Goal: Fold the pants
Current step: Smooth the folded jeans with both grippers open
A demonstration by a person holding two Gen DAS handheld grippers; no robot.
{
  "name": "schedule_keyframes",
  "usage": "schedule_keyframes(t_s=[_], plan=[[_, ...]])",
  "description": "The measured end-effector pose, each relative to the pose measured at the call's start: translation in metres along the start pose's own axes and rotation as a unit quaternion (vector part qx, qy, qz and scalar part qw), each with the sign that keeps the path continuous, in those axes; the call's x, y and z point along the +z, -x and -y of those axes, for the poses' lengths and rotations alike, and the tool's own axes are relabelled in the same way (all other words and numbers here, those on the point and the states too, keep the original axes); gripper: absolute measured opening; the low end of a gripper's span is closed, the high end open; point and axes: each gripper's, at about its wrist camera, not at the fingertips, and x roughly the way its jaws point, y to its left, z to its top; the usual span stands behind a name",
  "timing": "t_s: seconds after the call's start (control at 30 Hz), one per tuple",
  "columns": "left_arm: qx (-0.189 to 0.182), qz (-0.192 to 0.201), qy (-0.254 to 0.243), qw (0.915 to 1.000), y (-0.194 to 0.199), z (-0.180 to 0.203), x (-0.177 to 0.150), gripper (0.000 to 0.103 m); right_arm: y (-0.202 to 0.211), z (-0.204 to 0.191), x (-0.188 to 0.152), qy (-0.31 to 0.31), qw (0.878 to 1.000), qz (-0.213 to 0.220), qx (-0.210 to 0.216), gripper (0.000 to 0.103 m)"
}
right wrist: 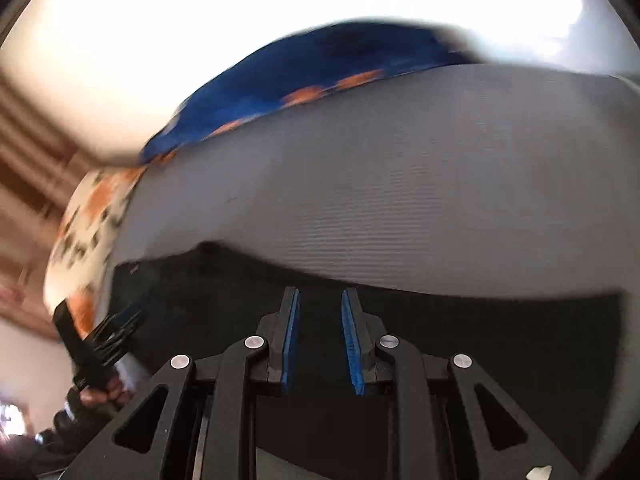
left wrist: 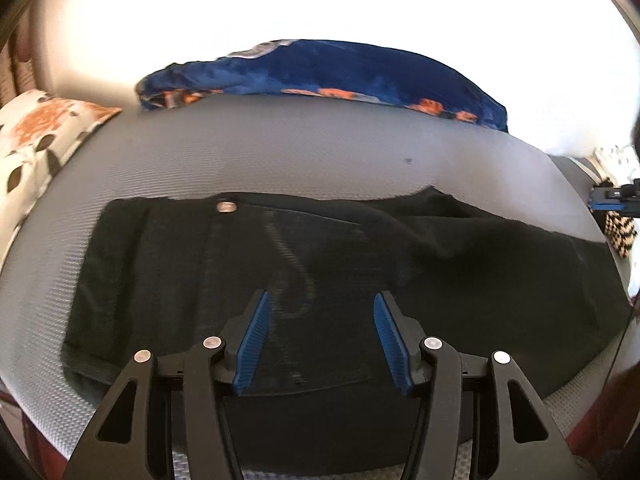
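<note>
Black pants point(left wrist: 320, 264) lie flat across a grey mat point(left wrist: 280, 152), waistband with a silver button point(left wrist: 226, 206) at the far side, legs running right. My left gripper point(left wrist: 322, 300) hovers over the seat area, jaws wide apart and empty. In the right wrist view the pants point(right wrist: 480, 332) fill the lower part. My right gripper point(right wrist: 318, 296) is over the pants' far edge, jaws narrowly apart, nothing between them. The left gripper point(right wrist: 116, 332) shows blurred at the left there; the right gripper point(left wrist: 616, 196) shows at the right edge of the left wrist view.
A blue blanket with orange patches point(left wrist: 320, 76) lies behind the mat. A floral cushion point(left wrist: 36, 148) sits at the left. A patterned cloth point(left wrist: 620, 232) is at the right edge. The right wrist view is motion-blurred.
</note>
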Motion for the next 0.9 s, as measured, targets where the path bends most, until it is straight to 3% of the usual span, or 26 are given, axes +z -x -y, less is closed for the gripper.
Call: schedule_keyframes(t_s=[0.17, 0.33, 0.43, 0.6, 0.63, 0.67, 0.8, 0.9], plan=[[0.006, 0.005, 0.003, 1.0000, 0.004, -0.012, -0.003, 0.062, -0.080, -0.071, 0.020, 0.063, 0.994, -0.078, 0.048, 0.021], [0.012, 0.000, 0.004, 0.9999, 0.000, -0.026, -0.008, 0.062, -0.142, -0.114, 0.037, 0.100, 0.985, -0.130, 0.055, 0.024], [0.008, -0.004, 0.020, 0.9998, -0.001, -0.039, -0.012, 0.062, -0.169, -0.127, 0.046, 0.116, 0.981, -0.147, 0.058, 0.042], [0.002, -0.007, 0.032, 0.9995, -0.003, -0.054, -0.021, 0.062, -0.196, -0.134, 0.053, 0.128, 0.973, -0.177, 0.070, 0.041], [0.003, -0.006, 0.031, 0.9995, -0.003, -0.055, -0.022, 0.062, -0.201, -0.136, 0.052, 0.135, 0.971, -0.186, 0.064, 0.033], [0.005, -0.007, 0.030, 0.9995, -0.004, -0.056, -0.023, 0.062, -0.206, -0.137, 0.050, 0.135, 0.969, -0.195, 0.064, 0.013], [0.006, -0.008, 0.025, 0.9996, -0.007, -0.056, -0.027, 0.062, -0.188, -0.147, 0.058, 0.137, 0.973, -0.165, 0.081, 0.008], [0.012, -0.003, 0.011, 0.9999, -0.009, -0.054, -0.034, 0.063, -0.181, -0.156, 0.059, 0.162, 0.974, -0.145, 0.060, 0.008]])
